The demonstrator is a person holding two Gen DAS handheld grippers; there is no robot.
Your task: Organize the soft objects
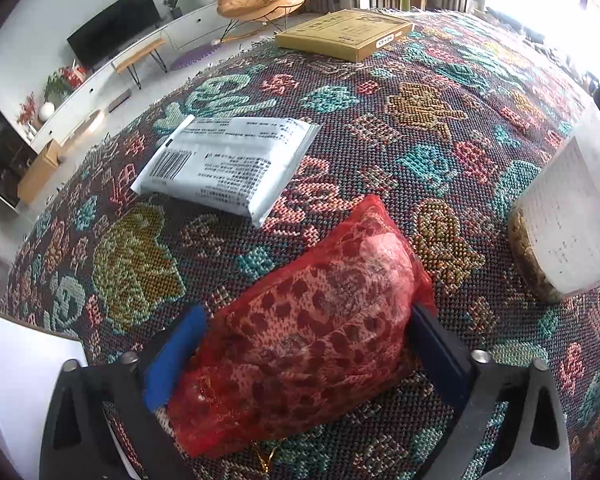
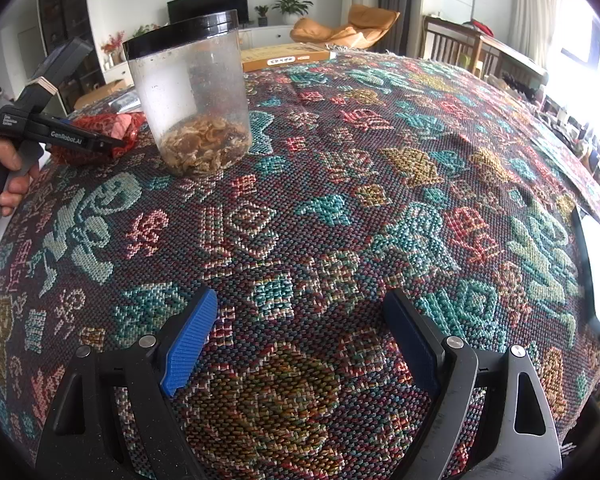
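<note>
A red mesh bag [image 1: 312, 328] with a spotted soft filling lies on the patterned tablecloth [image 1: 420, 128]. My left gripper [image 1: 306, 310] is around it, with both blue pads [image 1: 172, 356] pressed against its sides. In the right wrist view the same gripper [image 2: 100, 144], held by a hand, sits at the far left on the red bag [image 2: 100, 124]. A white soft packet [image 1: 228, 164] with printed text lies beyond the bag. My right gripper [image 2: 300, 298] stands open over bare cloth, with nothing between its fingers.
A clear jar [image 2: 196, 96] with a black lid and dried bits inside stands right of the bag, its label at the frame edge [image 1: 568, 216]. A flat yellow box [image 1: 344, 34] lies at the far table edge. A white flat object [image 1: 16, 380] sits near left; a white-faced device [image 2: 596, 272] lies right.
</note>
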